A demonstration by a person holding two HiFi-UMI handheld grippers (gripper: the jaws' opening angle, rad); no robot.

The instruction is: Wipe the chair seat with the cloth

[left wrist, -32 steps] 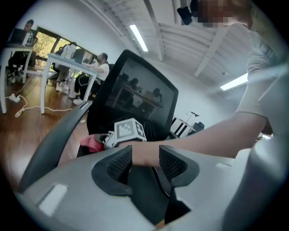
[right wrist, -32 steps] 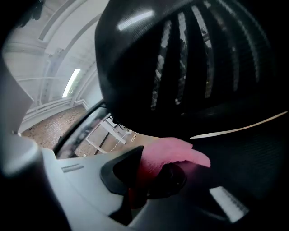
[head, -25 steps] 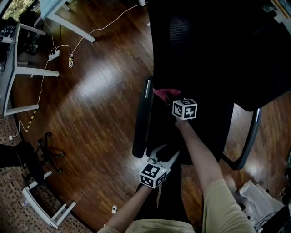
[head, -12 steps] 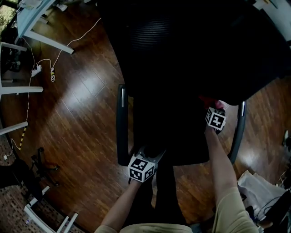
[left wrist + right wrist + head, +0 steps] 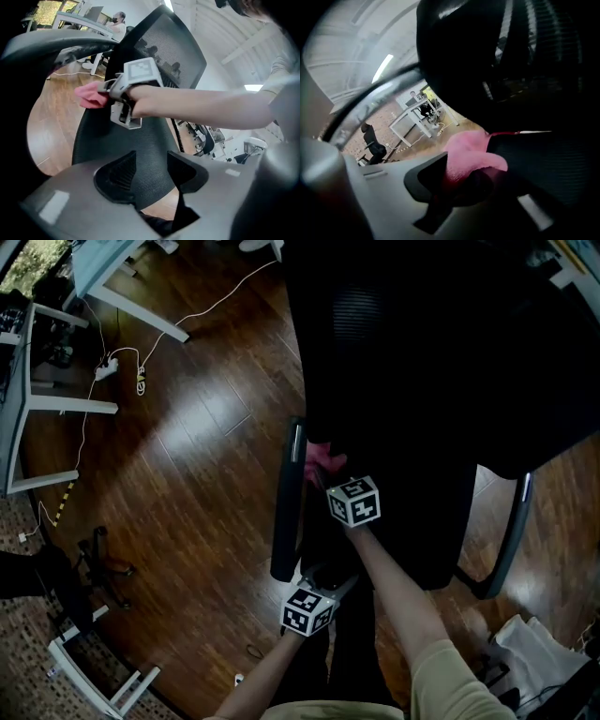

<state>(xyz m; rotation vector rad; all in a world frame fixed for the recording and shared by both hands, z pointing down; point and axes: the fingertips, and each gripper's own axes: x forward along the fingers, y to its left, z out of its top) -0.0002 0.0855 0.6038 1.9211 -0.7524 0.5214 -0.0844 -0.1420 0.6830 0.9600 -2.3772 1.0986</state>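
Cloth (image 5: 322, 458): small, pink, soft, bunched into loose wad. Pinched between jaws of right gripper (image 5: 328, 472), fold bulging out past jaw tips. Lies at far left edge of chair seat (image 5: 412, 521) in head view, low against mesh; actual contact unclear. Chair seat: black, fine ribbed mesh, broad, rounded front edge, roughly level, very dark. Cloth is only bright patch on it.

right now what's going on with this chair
A person is wiping a black mesh chair seat. The right gripper is shut on a pink cloth, holding it against the seat beside an armrest. The left gripper sits at the seat's front edge, fingers apart, holding nothing.
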